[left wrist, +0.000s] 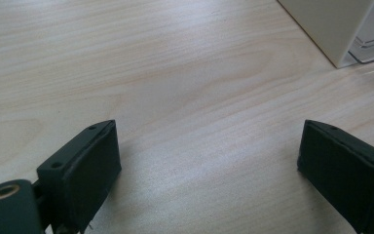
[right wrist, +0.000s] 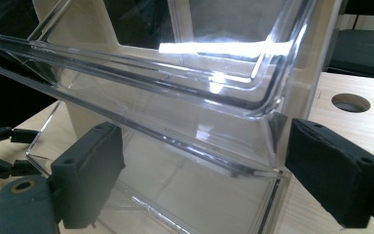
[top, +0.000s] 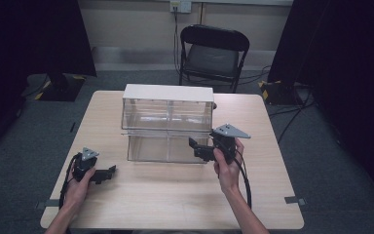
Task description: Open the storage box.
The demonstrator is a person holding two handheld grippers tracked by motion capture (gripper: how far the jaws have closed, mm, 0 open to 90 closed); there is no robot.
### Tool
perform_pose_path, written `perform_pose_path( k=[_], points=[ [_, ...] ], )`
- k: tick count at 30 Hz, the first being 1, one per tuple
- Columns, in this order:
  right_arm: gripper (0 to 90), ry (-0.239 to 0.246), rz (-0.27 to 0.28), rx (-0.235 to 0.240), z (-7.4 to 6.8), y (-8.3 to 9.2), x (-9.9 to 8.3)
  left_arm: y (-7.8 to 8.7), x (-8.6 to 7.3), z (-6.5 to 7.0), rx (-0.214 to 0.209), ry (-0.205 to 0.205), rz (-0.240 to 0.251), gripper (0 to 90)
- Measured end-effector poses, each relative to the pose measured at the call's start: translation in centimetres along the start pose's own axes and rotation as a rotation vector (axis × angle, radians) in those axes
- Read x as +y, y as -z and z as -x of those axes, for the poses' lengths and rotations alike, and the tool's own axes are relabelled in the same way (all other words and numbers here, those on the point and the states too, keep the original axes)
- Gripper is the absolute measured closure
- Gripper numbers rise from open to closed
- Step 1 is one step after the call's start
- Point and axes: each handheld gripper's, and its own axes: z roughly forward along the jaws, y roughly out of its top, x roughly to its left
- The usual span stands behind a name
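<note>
Drawer (right wrist: 165,161) work here, so let's talk about how we get a clean grip. Our right gripper (right wrist: 202,165) has its jaws spread wide with nothing clamped yet; in the right gripper view they sit either side of the clear plastic front of the lower right drawer, with the right pad (right wrist: 333,168) just beside the drawer's corner and the left pad (right wrist: 90,173) further along the front. The drawer looks partly pulled out, with its lip hanging out in front of the cabinet (top: 168,92), though we can't tell how far from these angles.

Our left gripper (top: 108,172) is also wide open and holding nothing, parked low over the table (top: 175,200) well to the left of the cabinet. In its own view we just see bare wood and a white corner (left wrist: 328,29) of the cabinet.

Tips, as we see it: we want the pads to close on the drawer's front lip, not the slick flat wall, because clear plastic is slippery and will probably slide out of a shallow pinch. Keeping the jaws square to the front should stop it from twisting in its slot. Push or pull straight along the runners, slowly. The cabinet looks light, so we could brace it with the left gripper if it starts to scoot across the table.
</note>
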Motion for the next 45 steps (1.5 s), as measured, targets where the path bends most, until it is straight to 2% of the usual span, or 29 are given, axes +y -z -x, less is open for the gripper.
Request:
perform_pose_path(
  k=[23,45],
  points=[
    [13.2,-0.005,-0.009,0.015,0.24,0.12,0.15,0.01,0.00,-0.01,0.002,-0.002,-0.001,7.9],
    [12.6,-0.003,-0.009,0.010,0.33,0.20,0.12,0.01,0.00,-0.02,0.002,-0.003,-0.001,7.9]
  ],
)
